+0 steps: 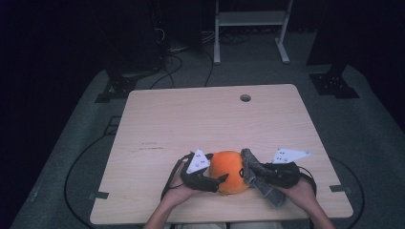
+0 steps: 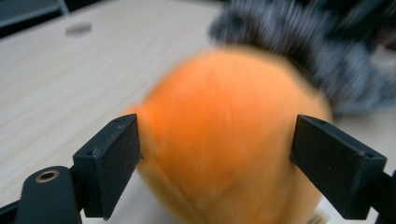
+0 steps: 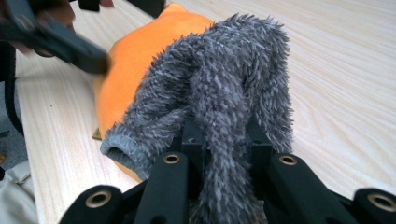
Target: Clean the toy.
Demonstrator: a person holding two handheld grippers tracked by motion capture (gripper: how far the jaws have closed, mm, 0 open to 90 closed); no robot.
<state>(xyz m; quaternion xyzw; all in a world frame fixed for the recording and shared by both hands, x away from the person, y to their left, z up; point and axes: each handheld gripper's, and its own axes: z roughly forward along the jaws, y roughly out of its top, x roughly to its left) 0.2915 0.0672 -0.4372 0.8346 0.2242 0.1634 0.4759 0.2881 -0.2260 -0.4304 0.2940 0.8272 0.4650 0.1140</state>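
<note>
Surface (image 1: pixel 157 119) holds two soft things, both at its near edge between the person's hands: one orange plush ball (image 1: pixel 229 171) and one fuzzy grey sock (image 1: pixel 260 181).

Left tongs (image 1: pixel 220 180): one pair, at the ball's left side. In the left gripper view the jaws stand wide with the ball (image 2: pixel 224 135) between them; that view is blurred, so whether the pads touch it I cannot tell, but they do not look pressed in. Not gripping.

Ball sits on the surface, centre of the near edge. Sock lies against its right side, one end draped up onto it.

Right tongs (image 1: pixel 249 175): one pair, clamped on the sock. In the right gripper view the grey sock (image 3: pixel 224 93) bunches up out of the closed jaws, its open cuff hanging to the left against the orange ball (image 3: pixel 135 51).

One round hole (image 1: pixel 245 98) in the surface, far right.
</note>
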